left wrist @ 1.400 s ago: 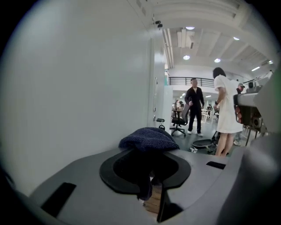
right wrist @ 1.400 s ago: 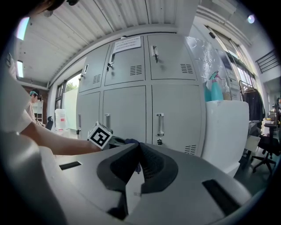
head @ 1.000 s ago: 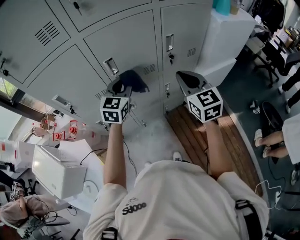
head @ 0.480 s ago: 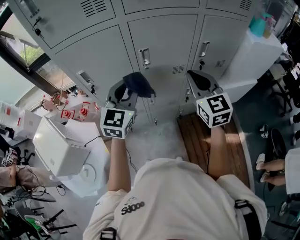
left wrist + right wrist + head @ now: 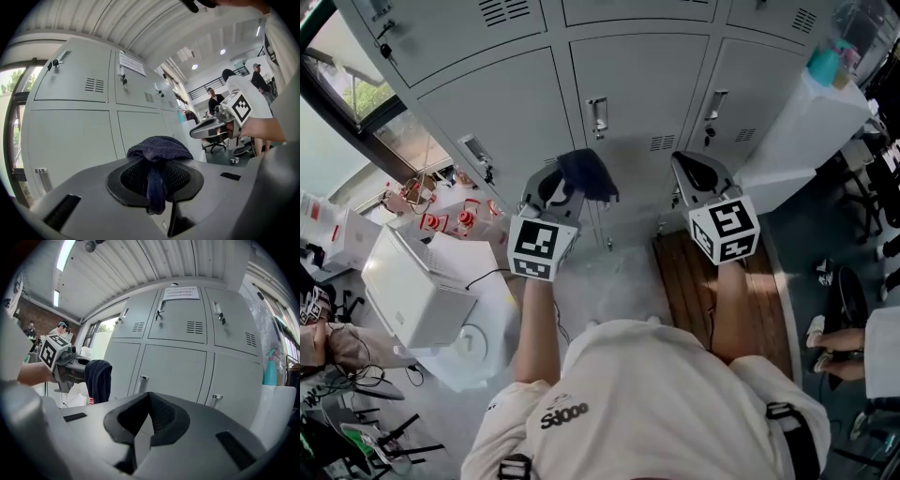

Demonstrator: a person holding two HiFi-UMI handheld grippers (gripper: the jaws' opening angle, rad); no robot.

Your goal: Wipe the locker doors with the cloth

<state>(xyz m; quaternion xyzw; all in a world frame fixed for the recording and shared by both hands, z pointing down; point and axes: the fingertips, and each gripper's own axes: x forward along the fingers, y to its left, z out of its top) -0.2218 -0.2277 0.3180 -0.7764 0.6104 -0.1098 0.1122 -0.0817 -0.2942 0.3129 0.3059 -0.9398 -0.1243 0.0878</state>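
Grey metal locker doors (image 5: 633, 84) fill the top of the head view, each with a small latch handle (image 5: 598, 117). My left gripper (image 5: 555, 186) is held up in front of the lower middle door, shut on a dark blue cloth (image 5: 587, 174) that bunches over its tip. In the left gripper view the cloth (image 5: 159, 149) is pinched between the jaws and hangs down into their hollow. My right gripper (image 5: 697, 174) hovers beside it at the same height, shut with nothing in it. In the right gripper view (image 5: 137, 437) the jaws meet, and the cloth (image 5: 97, 378) shows at the left.
A white cabinet (image 5: 787, 131) with a teal spray bottle (image 5: 825, 64) stands right of the lockers. A white box (image 5: 412, 300) and clutter sit on the floor at the left, by a window (image 5: 352, 89). Wooden boards (image 5: 694, 281) lie underfoot. Other people (image 5: 213, 101) stand behind.
The head view has swung round, so the lockers now face me squarely. Both grippers keep their pose before the doors, and the cloth stays in the left one.
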